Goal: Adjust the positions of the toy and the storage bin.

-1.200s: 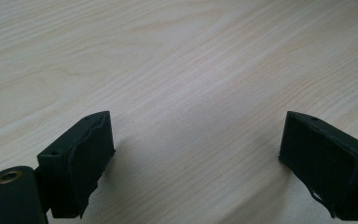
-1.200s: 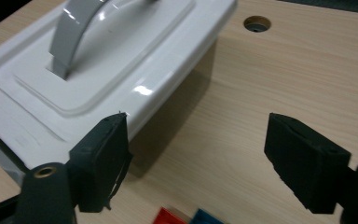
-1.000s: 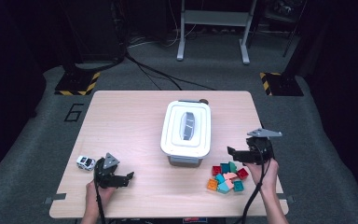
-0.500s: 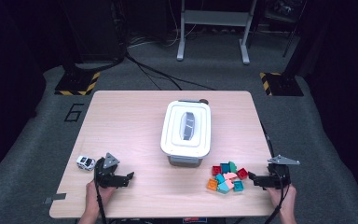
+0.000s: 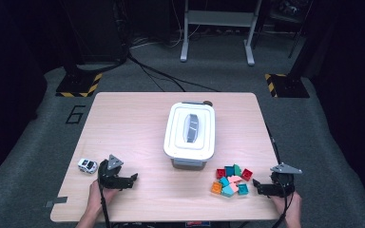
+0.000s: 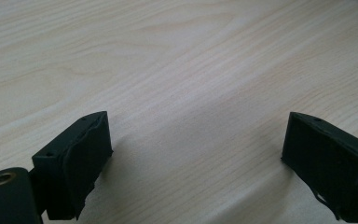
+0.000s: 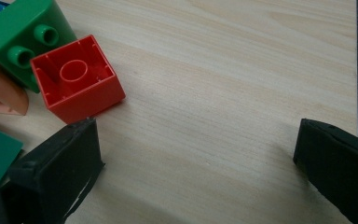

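Red brick (image 7: 80, 79) lies beside the right tool (image 7: 196, 163), whose jaws have just been opening, nothing between; left tool (image 6: 196, 163) gapes over bare table (image 6: 182, 70).

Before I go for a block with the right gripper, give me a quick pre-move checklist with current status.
1. Right gripper open, nothing between the jaws: ok.
2. Red block lined up between the jaws: not ok; it lies ahead of one jaw, hollow side up.
3. Block pile within reach beside the right gripper: ok.
4. White bin ready to receive: not ok, lid on.
5. Left gripper open, empty, over bare table: ok.
6. Toy car clear of the path: ok.
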Motion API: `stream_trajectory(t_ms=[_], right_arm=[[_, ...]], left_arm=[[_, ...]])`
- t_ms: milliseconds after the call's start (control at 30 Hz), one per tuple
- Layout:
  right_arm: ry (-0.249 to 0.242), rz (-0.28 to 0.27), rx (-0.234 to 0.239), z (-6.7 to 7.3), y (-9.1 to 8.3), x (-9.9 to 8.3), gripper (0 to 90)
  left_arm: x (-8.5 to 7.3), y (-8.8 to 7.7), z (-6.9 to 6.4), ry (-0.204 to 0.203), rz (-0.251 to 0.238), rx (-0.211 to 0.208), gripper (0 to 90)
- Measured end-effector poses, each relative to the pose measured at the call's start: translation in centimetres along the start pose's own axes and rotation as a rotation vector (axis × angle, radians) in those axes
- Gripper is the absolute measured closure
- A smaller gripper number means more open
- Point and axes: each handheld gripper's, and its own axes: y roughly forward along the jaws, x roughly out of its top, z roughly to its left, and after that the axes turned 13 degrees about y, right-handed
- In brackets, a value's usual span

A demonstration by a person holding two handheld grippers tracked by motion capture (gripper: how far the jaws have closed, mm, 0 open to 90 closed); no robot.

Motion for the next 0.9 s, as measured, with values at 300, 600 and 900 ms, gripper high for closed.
stream_trajectory(t_ms=[300,600,900], right_arm=[[-0.006,0.002,0.007,-0.1,0.1,0.1,0.1],[-0.001,-0.004,0.006,-0.3,0.0,0.1,2.3],[-0.002,-0.002,0.010,-0.3,0.0,0.2,2.6]], left_arm=[[3.4,-0.7,-0.2,-0.067,0.010,-0.008,7.8],[11.0,-2.9,-1.1,-0.058,-0.093,-0.001,6.7],[17.8,-2.7,-3.1,0.012,-0.122,-0.027,0.1]])
